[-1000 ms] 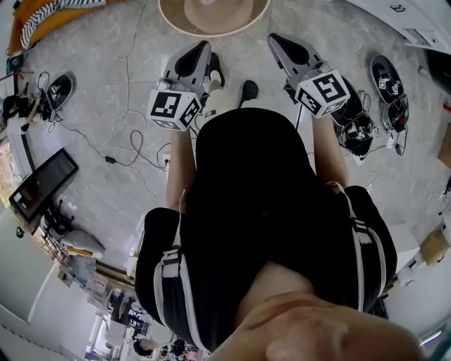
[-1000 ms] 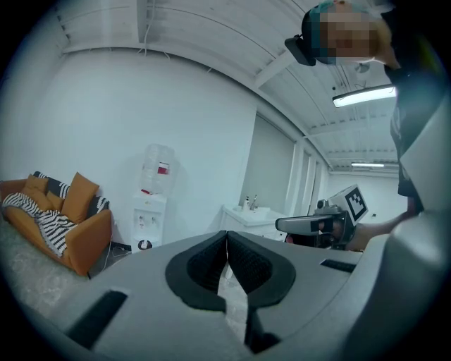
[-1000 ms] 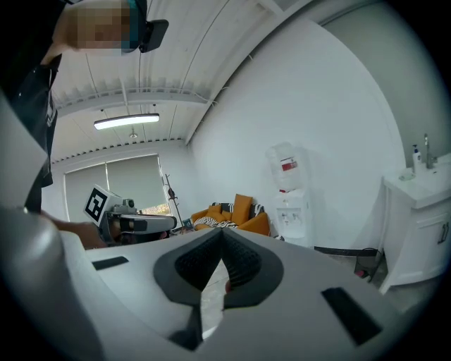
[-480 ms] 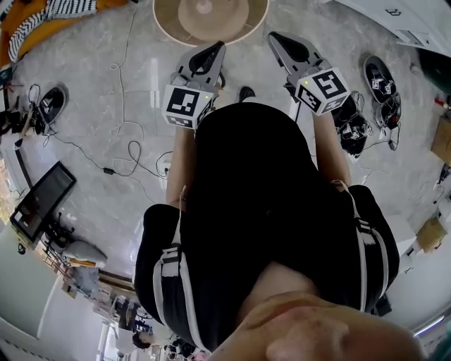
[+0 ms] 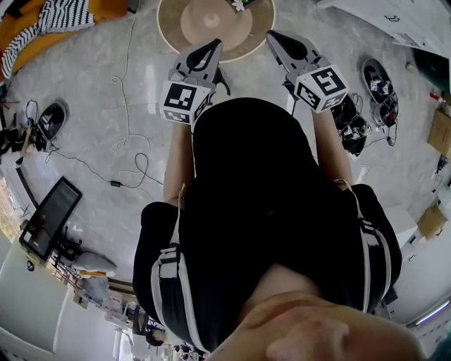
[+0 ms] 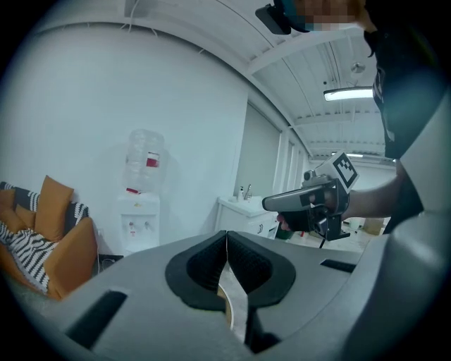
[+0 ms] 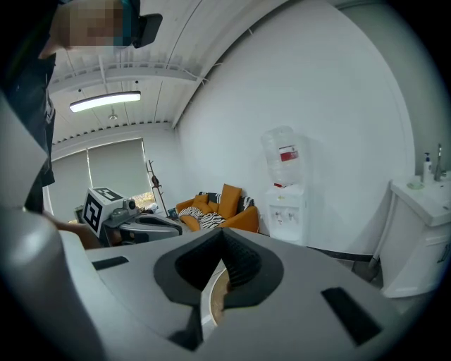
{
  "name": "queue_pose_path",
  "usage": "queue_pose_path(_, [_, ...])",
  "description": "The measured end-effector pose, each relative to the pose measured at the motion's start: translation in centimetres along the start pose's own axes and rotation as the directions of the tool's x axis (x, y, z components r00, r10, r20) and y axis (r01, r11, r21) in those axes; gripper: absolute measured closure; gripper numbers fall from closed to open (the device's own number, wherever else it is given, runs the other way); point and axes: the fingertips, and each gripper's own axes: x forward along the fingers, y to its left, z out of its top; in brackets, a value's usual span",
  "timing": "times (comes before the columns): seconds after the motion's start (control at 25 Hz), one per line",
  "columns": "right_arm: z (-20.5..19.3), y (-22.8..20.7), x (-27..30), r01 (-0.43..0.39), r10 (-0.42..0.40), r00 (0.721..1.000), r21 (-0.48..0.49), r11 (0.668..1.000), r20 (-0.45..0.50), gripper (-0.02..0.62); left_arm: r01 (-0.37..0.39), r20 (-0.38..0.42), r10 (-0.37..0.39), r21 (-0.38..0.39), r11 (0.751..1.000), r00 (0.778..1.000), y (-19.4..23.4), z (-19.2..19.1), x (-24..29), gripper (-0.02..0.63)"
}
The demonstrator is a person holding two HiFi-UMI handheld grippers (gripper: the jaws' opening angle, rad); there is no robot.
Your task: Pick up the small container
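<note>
Now your left gripper (image 6: pixel 227 240) and right gripper (image 7: pixel 223 238) both show jaws pressed together, empty. Only the head view shows the round table (image 5: pixel 176 25) ahead, with what may be the small container (image 5: pixel 239 5) on its far edge.

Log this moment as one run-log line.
left claw: shut, empty | right claw: shut, empty | both: tips by round light wooden table's near edge | small container: not held

I have the grey left gripper (image 5: pixel 213 45) and the grey right gripper (image 5: pixel 272 35) held out ahead of a black-clad torso (image 5: pixel 246 183). Their tips reach the near edge of the round tan wooden table (image 5: pixel 173 32). Thin black cables (image 5: pixel 127 141) trail across the grey marbled floor (image 5: pixel 91 92).
</note>
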Motion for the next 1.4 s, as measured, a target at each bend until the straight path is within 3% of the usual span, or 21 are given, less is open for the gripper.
queue_pose_path(0.12, [-0.2,-0.5,2.3,0.022,-0.022,1.000,0.011,1.000,-0.014,0.595,0.068,0.017,-0.068,-0.008,0.998,0.998,2.0,-0.7,1.1,0.588])
queue_pose_path(0.32, [-1.5,-2.2,5.7,0.073,-0.071,0.996,0.045,0.996,-0.049,0.594,0.116,-0.008,-0.116,-0.061,0.991,0.993,5.6,-3.0,3.4,0.588])
queue_pose_path(0.6, [-4.5,-4.7,10.0,0.092,-0.082,0.990,0.081,0.992,-0.117,0.595,0.119,-0.015,-0.122,-0.125,0.985,0.992,9.6,-5.9,7.6,0.588])
queue_pose_path(0.76, [-7.0,-6.0,13.1,0.063,-0.051,0.987,0.076,0.995,-0.152,0.595,0.094,-0.032,-0.100,-0.146,0.985,0.995,11.7,-8.4,9.6,0.588])
queue_pose_path(1.08, [-12.9,-8.1,17.4,0.013,0.012,0.978,0.120,0.993,-0.206,0.595,0.020,-0.137,-0.051,-0.220,0.975,0.989,14.9,-18.3,13.7,0.588])
queue_pose_path(1.28, [-16.5,-8.8,19.5,-0.048,0.075,0.966,0.116,0.992,-0.247,0.595,-0.078,-0.095,0.051,-0.313,0.946,0.994,17.5,-23.7,15.7,0.588])
queue_pose_path(1.4, [-17.8,-9.2,20.2,-0.060,0.088,0.962,0.115,0.991,-0.257,0.595,-0.128,-0.097,0.102,-0.327,0.936,0.990,18.7,-26.6,16.3,0.588])
